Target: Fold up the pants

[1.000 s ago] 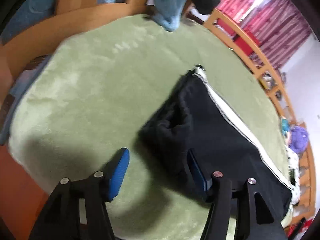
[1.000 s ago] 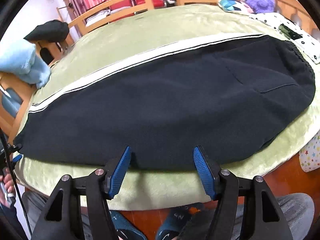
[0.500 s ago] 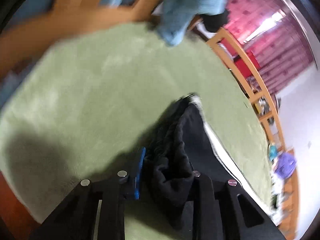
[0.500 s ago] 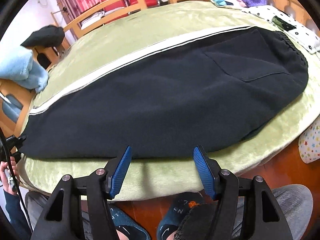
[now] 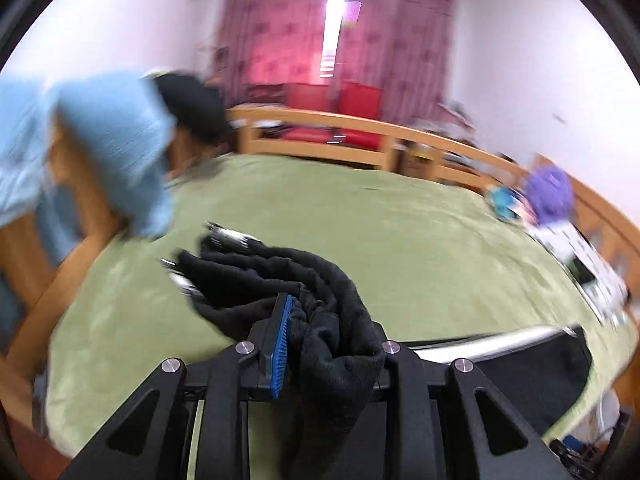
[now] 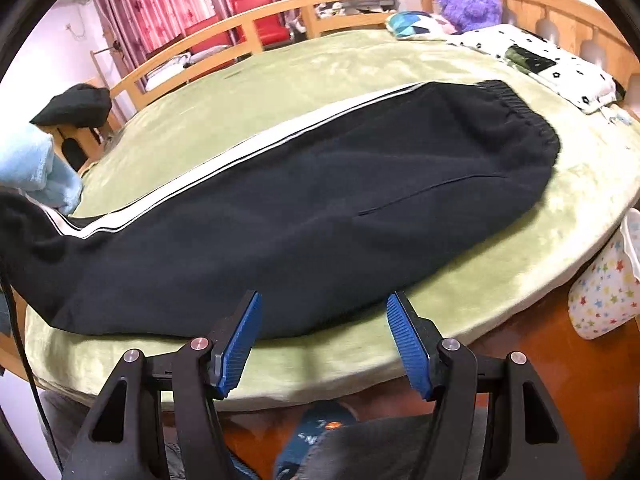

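Bunching fleecy black pants, left gripper jaws clamped, right gripper jaws apart.

Left gripper: jaws drawn close together, clamped on a bunched fold of the black pants, which it holds lifted; one blue pad visible against the cloth, the other hidden by it. Right gripper: jaws standing apart, nothing between the pads, pointing down at the near bed edge.
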`<control>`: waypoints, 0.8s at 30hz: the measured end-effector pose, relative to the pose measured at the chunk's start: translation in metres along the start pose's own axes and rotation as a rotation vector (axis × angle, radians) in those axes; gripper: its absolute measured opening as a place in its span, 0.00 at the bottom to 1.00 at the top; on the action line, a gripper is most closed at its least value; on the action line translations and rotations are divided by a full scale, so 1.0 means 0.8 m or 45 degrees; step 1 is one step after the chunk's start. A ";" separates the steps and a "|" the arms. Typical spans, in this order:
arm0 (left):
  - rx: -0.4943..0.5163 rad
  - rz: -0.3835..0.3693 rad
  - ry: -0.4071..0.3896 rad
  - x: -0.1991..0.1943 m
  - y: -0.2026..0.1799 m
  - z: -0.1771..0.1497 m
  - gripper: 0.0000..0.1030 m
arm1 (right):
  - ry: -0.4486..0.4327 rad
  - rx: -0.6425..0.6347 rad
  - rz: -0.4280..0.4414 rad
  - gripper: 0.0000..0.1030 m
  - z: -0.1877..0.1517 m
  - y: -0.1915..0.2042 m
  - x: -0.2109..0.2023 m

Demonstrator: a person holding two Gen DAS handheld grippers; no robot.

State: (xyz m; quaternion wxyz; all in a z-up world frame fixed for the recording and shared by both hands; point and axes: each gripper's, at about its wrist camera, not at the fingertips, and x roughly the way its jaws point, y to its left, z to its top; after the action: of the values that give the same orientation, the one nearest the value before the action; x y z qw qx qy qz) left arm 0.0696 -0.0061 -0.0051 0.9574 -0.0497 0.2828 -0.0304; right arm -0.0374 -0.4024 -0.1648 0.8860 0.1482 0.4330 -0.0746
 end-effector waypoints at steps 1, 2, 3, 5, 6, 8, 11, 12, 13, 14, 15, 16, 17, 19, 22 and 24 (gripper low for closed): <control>0.039 -0.038 0.004 0.003 -0.041 0.002 0.24 | 0.002 0.017 0.007 0.63 0.001 -0.017 -0.002; 0.063 -0.056 0.010 0.006 -0.068 0.003 0.24 | -0.001 0.032 0.011 0.63 0.003 -0.029 -0.004; 0.093 -0.080 0.025 0.013 -0.107 0.000 0.24 | -0.007 0.047 0.014 0.63 0.004 -0.038 -0.005; 0.118 -0.144 0.063 0.026 -0.168 -0.007 0.24 | -0.021 0.106 0.019 0.63 0.007 -0.062 -0.010; 0.133 -0.198 0.098 0.038 -0.202 -0.018 0.24 | -0.027 0.134 0.032 0.63 0.006 -0.072 -0.013; 0.172 -0.316 0.221 0.063 -0.259 -0.045 0.33 | -0.036 0.175 0.043 0.63 0.003 -0.088 -0.018; 0.169 -0.495 0.419 0.094 -0.286 -0.089 0.67 | -0.027 0.196 0.054 0.63 -0.006 -0.107 -0.023; 0.145 -0.505 0.455 0.098 -0.285 -0.102 0.67 | -0.022 0.191 0.055 0.63 -0.009 -0.111 -0.023; 0.137 -0.482 0.468 0.098 -0.280 -0.111 0.67 | -0.018 0.184 0.057 0.63 -0.008 -0.113 -0.021; 0.138 -0.466 0.471 0.097 -0.269 -0.119 0.67 | -0.013 0.176 0.061 0.63 -0.008 -0.112 -0.018; 0.135 -0.450 0.473 0.096 -0.260 -0.121 0.67 | -0.006 0.165 0.069 0.63 -0.007 -0.110 -0.015; 0.125 -0.435 0.476 0.095 -0.247 -0.124 0.69 | -0.002 0.155 0.083 0.63 -0.005 -0.106 -0.011; 0.106 -0.415 0.477 0.090 -0.228 -0.130 0.71 | -0.001 0.146 0.104 0.63 -0.002 -0.101 -0.007; 0.054 -0.326 0.477 0.089 -0.185 -0.135 0.71 | -0.004 0.126 0.161 0.63 0.007 -0.087 0.004; -0.020 -0.164 0.486 0.092 -0.122 -0.149 0.71 | -0.012 0.074 0.258 0.63 0.029 -0.050 0.024; -0.084 -0.100 0.515 0.090 -0.081 -0.158 0.72 | -0.008 0.039 0.323 0.63 0.045 -0.019 0.042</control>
State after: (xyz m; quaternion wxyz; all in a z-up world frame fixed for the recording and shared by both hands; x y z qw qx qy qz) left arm 0.0589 -0.0864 -0.1420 0.8770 -0.0850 0.4680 -0.0680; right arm 0.0058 -0.4289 -0.1736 0.8872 0.2153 0.4069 0.0310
